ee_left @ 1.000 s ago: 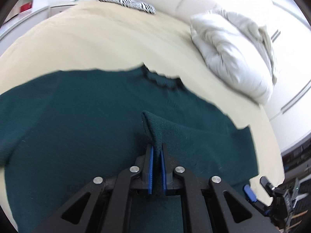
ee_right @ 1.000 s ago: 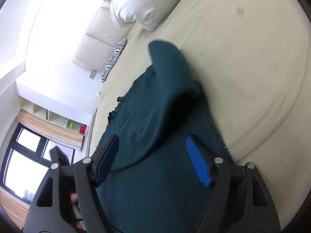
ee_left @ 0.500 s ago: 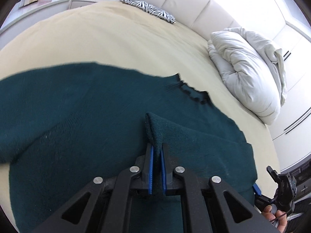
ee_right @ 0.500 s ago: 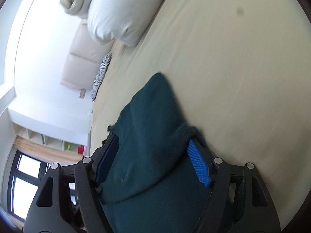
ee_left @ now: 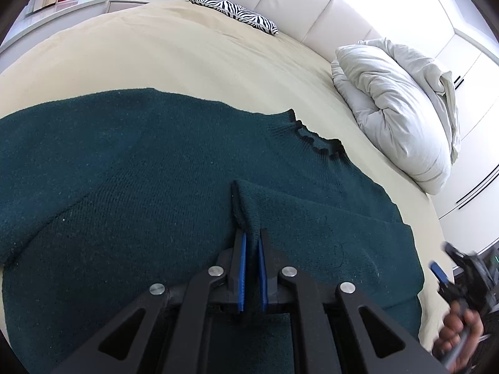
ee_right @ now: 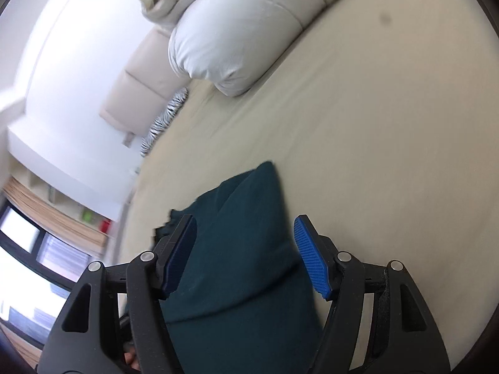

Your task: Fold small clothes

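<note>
A dark green knit sweater (ee_left: 140,168) lies spread on the beige bed, its ruffled collar (ee_left: 315,138) toward the pillow. My left gripper (ee_left: 251,233) is shut on the sleeve cuff (ee_left: 241,199), which is folded across the sweater's body. My right gripper (ee_right: 243,227) is open; its blue pads (ee_right: 307,249) stand either side of a part of the sweater (ee_right: 243,249) without gripping it. The right gripper also shows at the left wrist view's right edge (ee_left: 449,268), off the sweater.
A white crumpled duvet (ee_left: 396,106) lies on the bed's right side. A zebra-print cushion (ee_left: 234,9) rests by the cream headboard (ee_left: 312,3). The beige sheet (ee_left: 156,59) extends beyond the sweater. A window and shelves (ee_right: 46,233) show in the right wrist view.
My left gripper has carried the cuff further over the sweater's body. My right gripper has drawn back from the sweater, still open.
</note>
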`<state>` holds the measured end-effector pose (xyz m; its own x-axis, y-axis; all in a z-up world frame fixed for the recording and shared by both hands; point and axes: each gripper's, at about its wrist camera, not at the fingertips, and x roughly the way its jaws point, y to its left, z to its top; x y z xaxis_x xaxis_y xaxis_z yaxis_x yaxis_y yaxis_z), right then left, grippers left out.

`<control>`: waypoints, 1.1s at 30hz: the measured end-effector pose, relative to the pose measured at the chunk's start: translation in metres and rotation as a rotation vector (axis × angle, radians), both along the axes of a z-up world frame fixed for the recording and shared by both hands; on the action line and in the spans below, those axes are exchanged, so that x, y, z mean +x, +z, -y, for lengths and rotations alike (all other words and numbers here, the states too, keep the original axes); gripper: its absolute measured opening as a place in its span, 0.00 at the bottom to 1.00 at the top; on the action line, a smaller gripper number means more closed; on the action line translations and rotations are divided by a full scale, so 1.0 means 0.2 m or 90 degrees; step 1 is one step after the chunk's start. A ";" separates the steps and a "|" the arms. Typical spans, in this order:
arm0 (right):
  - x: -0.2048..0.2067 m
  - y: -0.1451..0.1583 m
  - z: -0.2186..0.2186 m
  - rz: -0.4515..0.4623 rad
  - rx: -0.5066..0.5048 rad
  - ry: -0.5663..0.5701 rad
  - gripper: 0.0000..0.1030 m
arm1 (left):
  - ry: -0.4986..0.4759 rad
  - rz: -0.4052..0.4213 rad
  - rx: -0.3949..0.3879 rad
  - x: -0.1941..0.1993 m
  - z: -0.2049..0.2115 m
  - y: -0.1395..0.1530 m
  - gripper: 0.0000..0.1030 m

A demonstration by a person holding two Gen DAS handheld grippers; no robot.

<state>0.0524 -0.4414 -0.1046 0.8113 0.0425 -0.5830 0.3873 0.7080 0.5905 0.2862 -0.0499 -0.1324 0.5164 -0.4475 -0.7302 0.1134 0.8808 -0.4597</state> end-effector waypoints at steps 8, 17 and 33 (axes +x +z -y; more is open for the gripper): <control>0.40 -0.16 0.00 -0.140 -0.106 0.034 0.25 | -0.010 0.015 0.017 0.03 0.02 0.05 0.08; 0.37 -0.13 -0.02 -0.116 -0.161 0.017 0.07 | 0.007 0.051 0.035 0.03 0.04 0.04 0.08; 0.08 0.03 -0.18 -0.072 -0.199 0.020 0.24 | -0.002 0.064 0.027 0.01 0.03 -0.03 0.12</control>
